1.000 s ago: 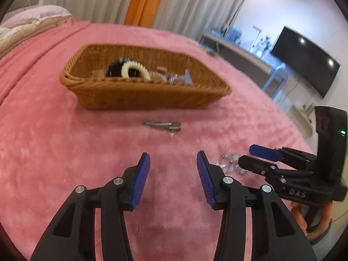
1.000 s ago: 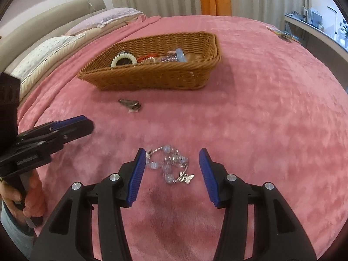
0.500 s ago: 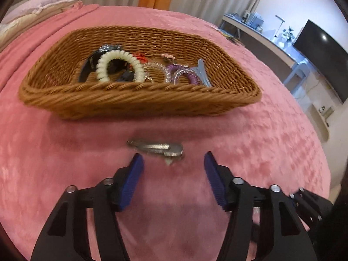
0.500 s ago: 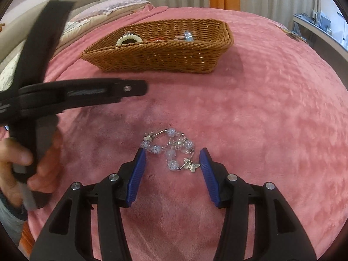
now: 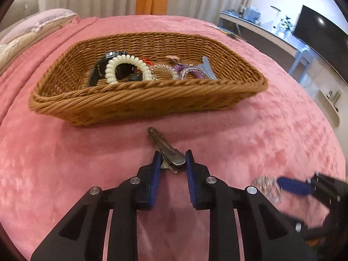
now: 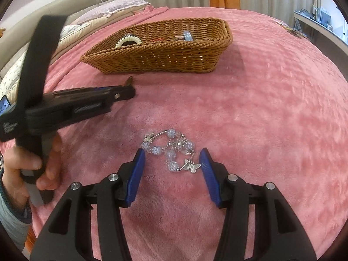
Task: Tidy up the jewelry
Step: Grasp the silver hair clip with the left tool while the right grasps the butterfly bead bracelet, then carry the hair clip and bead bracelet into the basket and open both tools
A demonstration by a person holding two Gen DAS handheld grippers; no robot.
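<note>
A brown wicker basket (image 5: 139,100) on the pink blanket holds several hair ties and bracelets; it also shows in the right wrist view (image 6: 161,58). My left gripper (image 5: 171,158) is shut on the wide end of a metal hair clip (image 5: 167,150) that lies on the blanket just in front of the basket. My right gripper (image 6: 171,163) is open, its blue pads on either side of a crystal bead bracelet with butterfly charms (image 6: 171,152) lying on the blanket. In the left wrist view the bracelet (image 5: 267,187) and right gripper are blurred at the lower right.
The pink blanket (image 6: 271,119) covers a bed. Pillows (image 6: 113,10) lie at the back left. Curtains hang behind. A desk and a dark TV screen (image 5: 322,30) stand beyond the bed's right edge.
My left gripper moved forward onto the metal hair clip and closed on it. My right gripper stayed open around the bead bracelet and edged slightly closer.
</note>
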